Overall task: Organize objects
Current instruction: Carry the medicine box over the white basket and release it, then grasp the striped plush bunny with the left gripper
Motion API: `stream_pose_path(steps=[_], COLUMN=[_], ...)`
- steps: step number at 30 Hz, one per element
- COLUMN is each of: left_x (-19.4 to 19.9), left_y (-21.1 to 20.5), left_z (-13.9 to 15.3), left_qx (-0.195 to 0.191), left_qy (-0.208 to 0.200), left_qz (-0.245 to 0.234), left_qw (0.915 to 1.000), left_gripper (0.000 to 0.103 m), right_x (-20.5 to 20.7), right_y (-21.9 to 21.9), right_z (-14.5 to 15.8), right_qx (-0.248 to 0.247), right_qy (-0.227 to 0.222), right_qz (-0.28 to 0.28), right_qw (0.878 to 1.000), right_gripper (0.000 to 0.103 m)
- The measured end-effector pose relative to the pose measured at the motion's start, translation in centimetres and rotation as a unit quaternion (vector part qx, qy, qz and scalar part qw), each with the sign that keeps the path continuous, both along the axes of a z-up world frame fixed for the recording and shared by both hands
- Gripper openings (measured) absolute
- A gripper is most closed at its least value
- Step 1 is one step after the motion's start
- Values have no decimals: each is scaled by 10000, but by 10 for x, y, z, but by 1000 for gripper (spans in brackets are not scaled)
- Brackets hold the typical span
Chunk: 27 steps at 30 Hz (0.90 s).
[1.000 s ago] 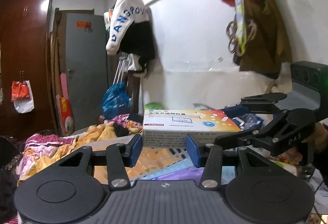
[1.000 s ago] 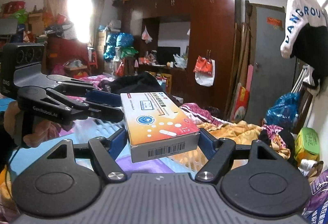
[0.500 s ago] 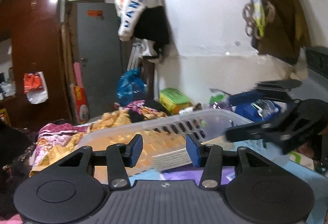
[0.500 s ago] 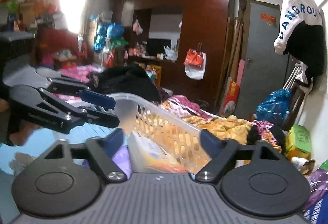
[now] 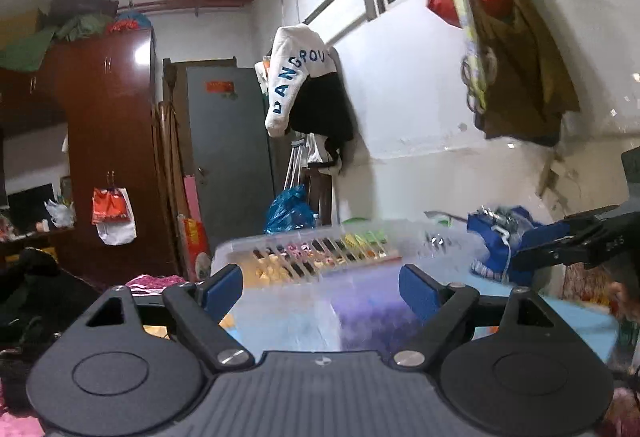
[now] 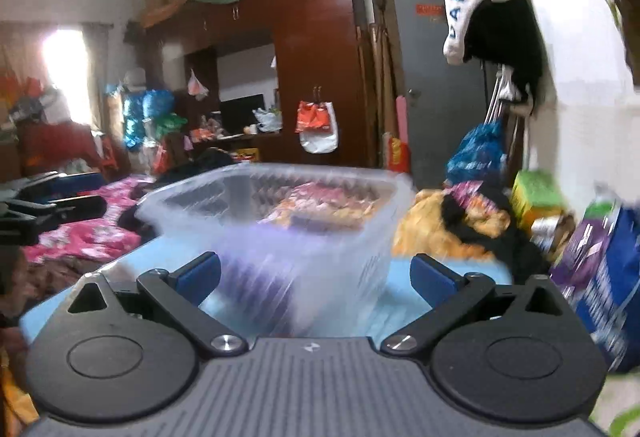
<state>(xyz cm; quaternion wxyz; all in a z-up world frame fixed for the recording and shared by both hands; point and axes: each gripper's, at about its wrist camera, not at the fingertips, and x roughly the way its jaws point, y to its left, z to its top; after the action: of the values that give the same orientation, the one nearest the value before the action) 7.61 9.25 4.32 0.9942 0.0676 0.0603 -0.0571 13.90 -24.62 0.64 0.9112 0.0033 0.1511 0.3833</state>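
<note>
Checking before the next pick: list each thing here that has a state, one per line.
left hand-held gripper: open, holding nothing.
right hand-held gripper: open, holding nothing.
clear plastic basket: upright, open-topped; contents blurred.
grey door: closed.
wardrobe: upper doors shut.

translucent white slotted basket (image 6: pixel 280 197), blue tabletop (image 6: pixel 404 293)

My left gripper (image 5: pixel 320 287) stood with its jaws spread wide and nothing between them. Just ahead sat a blurred translucent slotted basket (image 5: pixel 344 251) on the blue table (image 5: pixel 576 317). The right gripper (image 5: pixel 560 249) reached in from the right edge.
</note>
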Motion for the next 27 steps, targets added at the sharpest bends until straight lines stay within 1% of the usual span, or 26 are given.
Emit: stream_pose_path(steps=[2,4,6,9,11,12,14,15,17,19,20,21,23,24,25,26,27], left_x=[-19,-33,-32,-27,-22,-21,-19,-19,-18,-13,-12,-10,-11,-10,-9,-9,-8], left_y=[-4,-1,8,28,43,51,58,60,57,55,55,56,55,55,55,56,57], left_z=[-13,-25,-33,-45,-49,-51,-54,-56,-60,-61,-64,-65,-71,-73,-75,-76,-77], left_qx=[-9,-65,-225,-431,-689,-839,-1006,-980,-845,-814,-834,-859,-863,-849,-851,-883,-955], left_qy=[-50,-35,134,413,506,536,631,666,724,793,829,870,963,1022,1054,1084,1115], left_qz=[91,165,234,393,452,399,216,143,149,69,40,-20,-106,-103,-112,-154,-261], left_qw=[9999,9998,9994,9974,9953,9942,9927,9929,9937,9935,9930,9925,9915,9911,9907,9901,9888], left_gripper=[88,88,88,88,88,88,88,88,88,88,87,85,81,76,70,66,60], right_x=[-12,-20,-28,-38,-39,-37,-38,-37,-38,-40,-39,-38,-39,-40,-40,-40,-43], right_y=[5,14,31,55,68,76,90,97,110,119,121,124,125,126,126,126,128], right_z=[-13,-18,-21,-26,-31,-32,-38,-40,-47,-51,-53,-54,-55,-57,-56,-57,-60], right_qx=[-10,9,-121,-243,-251,-265,-347,-420,-587,-719,-752,-769,-770,-761,-749,-731,-730], right_qy=[73,38,-53,-292,-264,-215,-144,-114,-153,-164,-125,-81,-70,-76,-90,-99,-94], right_qz=[110,266,489,637,795,898,1059,1135,1143,1180,1236,1280,1277,1270,1254,1240,1228], right_qw=[9999,9996,9987,9972,9962,9954,9937,9926,9916,9903,9894,9888,9888,9889,9892,9895,9897], right_gripper=[103,103,103,103,101,97,95,92,88,77,73,68,67,66,62,58,56])
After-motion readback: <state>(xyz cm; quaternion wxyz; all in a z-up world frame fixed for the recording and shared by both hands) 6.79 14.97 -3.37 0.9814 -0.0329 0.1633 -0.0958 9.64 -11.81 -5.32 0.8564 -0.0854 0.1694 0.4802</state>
